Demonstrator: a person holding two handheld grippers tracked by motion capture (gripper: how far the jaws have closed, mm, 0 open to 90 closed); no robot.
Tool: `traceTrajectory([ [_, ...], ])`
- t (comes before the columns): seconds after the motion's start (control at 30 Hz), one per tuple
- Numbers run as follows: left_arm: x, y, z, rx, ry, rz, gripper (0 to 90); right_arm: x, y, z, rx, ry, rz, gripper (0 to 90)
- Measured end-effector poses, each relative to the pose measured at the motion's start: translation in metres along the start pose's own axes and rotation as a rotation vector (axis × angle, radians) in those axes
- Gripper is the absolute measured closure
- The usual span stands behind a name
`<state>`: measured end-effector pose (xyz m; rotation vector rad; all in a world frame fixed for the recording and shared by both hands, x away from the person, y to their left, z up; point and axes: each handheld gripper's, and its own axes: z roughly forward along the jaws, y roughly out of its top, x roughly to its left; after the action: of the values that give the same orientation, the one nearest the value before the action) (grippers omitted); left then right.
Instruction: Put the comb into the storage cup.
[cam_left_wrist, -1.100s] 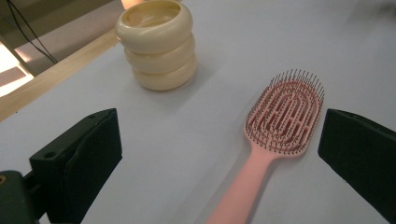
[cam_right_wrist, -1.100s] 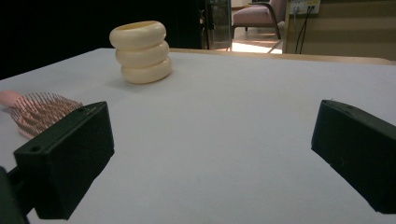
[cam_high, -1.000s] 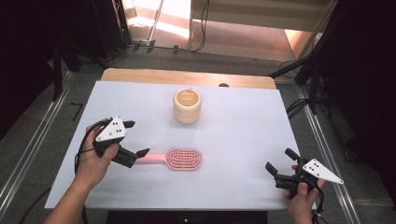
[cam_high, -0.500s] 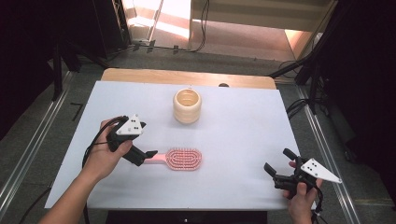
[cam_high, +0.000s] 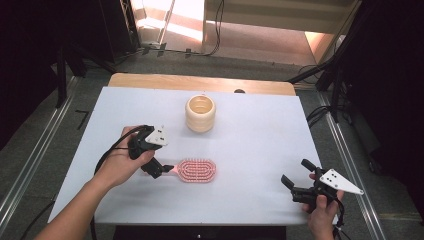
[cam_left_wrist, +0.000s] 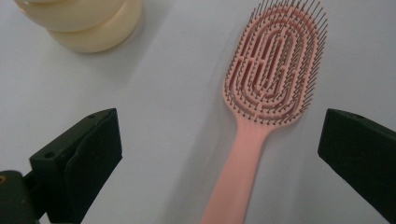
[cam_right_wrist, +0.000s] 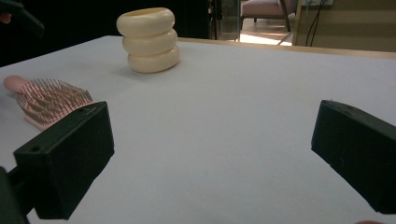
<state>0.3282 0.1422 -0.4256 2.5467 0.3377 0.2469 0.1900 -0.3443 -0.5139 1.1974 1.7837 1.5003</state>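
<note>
Pink hairbrush (cam_high: 196, 170) lies flat on the white table (cam_high: 260, 150), bristles up, handle pointing toward the left gripper (cam_high: 156, 169). Left gripper is poised over the handle end, jaws spread wide to either side of it, not in contact. Right gripper (cam_high: 296, 181) is near the table's right front corner, well apart from the brush, jaws wide, holding nothing. Cream ribbed cup (cam_high: 200, 113) stands upright behind the brush.

- Setting: a recording lab or studio, not a home.
- White work table (cam_high: 250, 145) over a wooden top, flanked by dark curtains (cam_high: 390, 75).
- Cables (cam_high: 320, 115) trail across grey carpet (cam_high: 45, 150); metal floor rails (cam_high: 30, 170) run alongside.
</note>
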Motion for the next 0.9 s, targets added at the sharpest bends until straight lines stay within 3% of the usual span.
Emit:
traceTrajectory([
  [0.07, 0.0, 0.001, 0.003, 0.019, -0.009, 0.003, 0.3, 0.0, 0.0, 0.0, 0.0, -0.003, 0.001, 0.0],
  [0.13, 0.0, 0.001, 0.007, 0.042, 0.001, 0.007, 6.3, 0.0, 0.0, 0.0, 0.003, -0.008, 0.006, 0.0],
  [0.33, -0.002, 0.001, 0.019, 0.123, -0.01, 0.032, 6.5, 0.0, 0.0, 0.0, 0.006, -0.003, 0.004, 0.0],
  [0.5, -0.003, 0.001, 0.029, 0.194, -0.054, 0.049, 6.8, 0.0, 0.0, 0.001, 0.015, -0.005, 0.006, 0.0],
  [0.53, -0.004, 0.001, 0.031, 0.21, -0.06, 0.046, 14.7, 0.0, 0.0, 0.001, 0.017, -0.006, 0.005, 0.0],
  [0.73, -0.007, 0.002, 0.041, 0.268, -0.076, 0.049, 17.9, 0.0, 0.0, 0.001, 0.018, -0.008, 0.001, 0.0],
  [0.9, -0.01, 0.004, 0.046, 0.305, -0.092, 0.056, 29.7, 0.0, 0.0, 0.001, 0.018, -0.007, 0.006, 0.0],
])
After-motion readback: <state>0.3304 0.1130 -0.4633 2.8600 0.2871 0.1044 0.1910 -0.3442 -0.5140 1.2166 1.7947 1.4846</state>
